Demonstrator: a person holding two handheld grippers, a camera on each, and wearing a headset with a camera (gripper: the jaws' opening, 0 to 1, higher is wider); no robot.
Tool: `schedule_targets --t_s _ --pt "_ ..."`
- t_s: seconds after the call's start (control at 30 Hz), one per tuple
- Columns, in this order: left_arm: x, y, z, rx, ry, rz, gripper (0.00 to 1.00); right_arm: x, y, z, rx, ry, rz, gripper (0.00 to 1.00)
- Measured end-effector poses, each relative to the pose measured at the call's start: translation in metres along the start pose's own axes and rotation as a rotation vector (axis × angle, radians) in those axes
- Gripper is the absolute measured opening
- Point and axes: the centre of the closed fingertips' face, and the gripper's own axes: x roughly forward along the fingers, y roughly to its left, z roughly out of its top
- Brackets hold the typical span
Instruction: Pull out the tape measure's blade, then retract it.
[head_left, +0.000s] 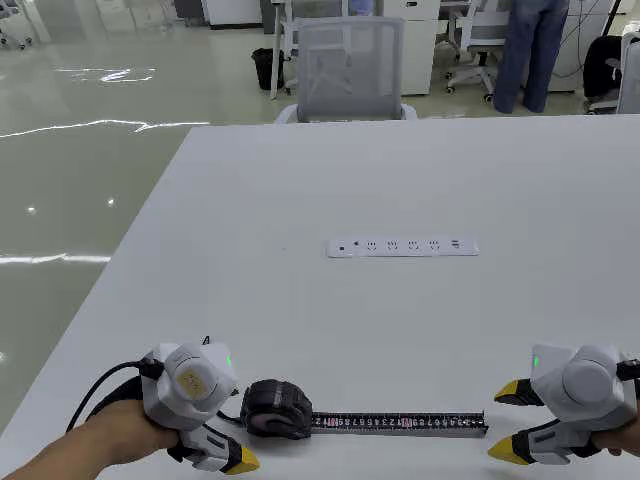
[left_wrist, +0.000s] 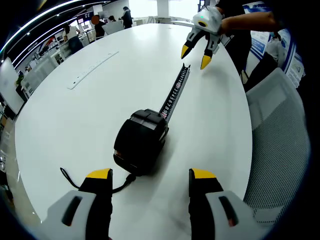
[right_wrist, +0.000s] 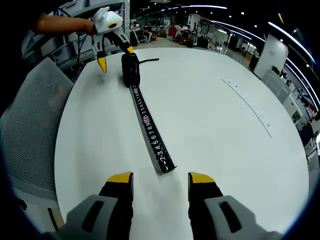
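While the blade (head_left: 400, 423) lies out along the near edge of the table (head_left: 400, 330), left gripper (left_wrist: 150, 175) and right gripper (right_wrist: 160, 177) gape empty.

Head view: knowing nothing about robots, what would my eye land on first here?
Probably the black tape measure near the white table's front edge, its numbered blade lying flat, extended toward the person's right. Next, the two yellow-tipped tools: the left gripper open just behind the case, the right gripper open just past the blade's end. A white power strip lies mid-table.
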Motion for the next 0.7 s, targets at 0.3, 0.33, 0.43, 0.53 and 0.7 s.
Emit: schedule_targets --t_s 0.3,0.33,0.43,0.53,0.7 --pt "-0.004 -0.011 0.002 -0.086 -0.055 0.040 0.67 -0.006 0.010 -0.001 0.084 -0.016 -0.077 0.48" --pt "-0.005 -0.013 0.002 -0.096 -0.062 0.046 0.67 -0.006 0.011 -0.003 0.102 -0.009 -0.090 0.49" --pt "-0.007 -0.016 0.001 -0.117 -0.074 0.062 0.68 -0.008 0.015 -0.005 0.113 -0.001 -0.111 0.52" --pt "-0.009 -0.018 -0.001 -0.147 -0.086 0.084 0.71 -0.011 0.017 -0.003 0.152 -0.010 -0.137 0.54" --pt "-0.015 -0.025 0.000 -0.185 -0.111 0.116 0.73 -0.013 0.023 0.001 0.210 -0.030 -0.170 0.59"
